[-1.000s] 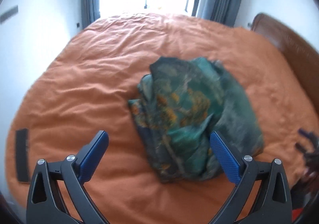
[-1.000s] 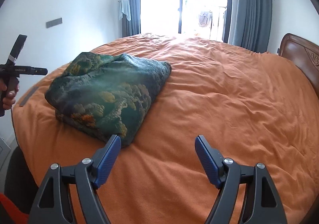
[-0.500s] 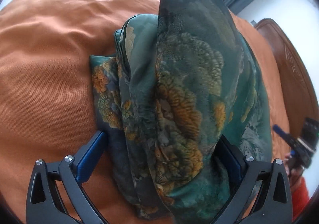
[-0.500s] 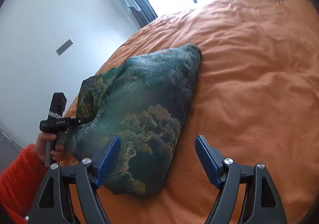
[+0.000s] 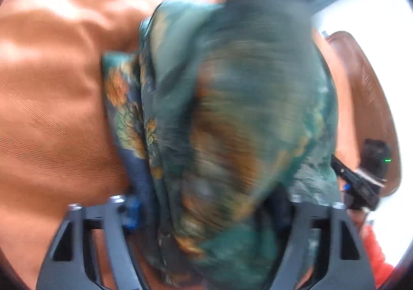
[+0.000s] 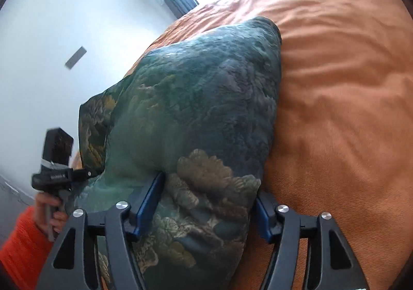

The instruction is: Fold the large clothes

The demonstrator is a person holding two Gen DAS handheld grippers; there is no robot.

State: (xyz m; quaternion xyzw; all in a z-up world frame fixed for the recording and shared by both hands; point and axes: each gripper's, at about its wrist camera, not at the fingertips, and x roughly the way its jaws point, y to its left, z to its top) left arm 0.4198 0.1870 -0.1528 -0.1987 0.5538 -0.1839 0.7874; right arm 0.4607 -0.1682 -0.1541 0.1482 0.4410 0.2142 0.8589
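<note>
Lying on the orange quilted bedspread (image 6: 343, 114), the folded dark green garment with an orange and gold printed pattern (image 6: 201, 109) fills most of both wrist views. It sits as a thick, layered bundle, and its far corner points toward the bright window past the far edge of the bedspread.

Seen from the right wrist camera, the right gripper (image 6: 206, 202) has its two blue-padded fingers set on either side of the garment's near edge. The left pad presses into the cloth, which bulges over it, and the right pad touches the garment's outer fold just beside the bedspread. The jaws stand fairly wide around the thick bundle; whether they clamp it firmly cannot be told.

In the left wrist view, which is smeared by motion blur, the left gripper (image 5: 214, 210) has the garment's other near edge bunched between its fingers. One blue pad (image 5: 133, 212) shows at the left of the garment, partly covered by cloth; the other pad is hidden under the fabric. Its jaws are likewise spread around the bundle, and the grip itself cannot be judged.

Beside the garment, the right wrist view shows the left gripper's black handle held by a hand (image 6: 51, 210) in an orange-red sleeve (image 6: 23, 246). A brown wooden headboard (image 5: 366, 99) stands beyond the garment in the left view.
</note>
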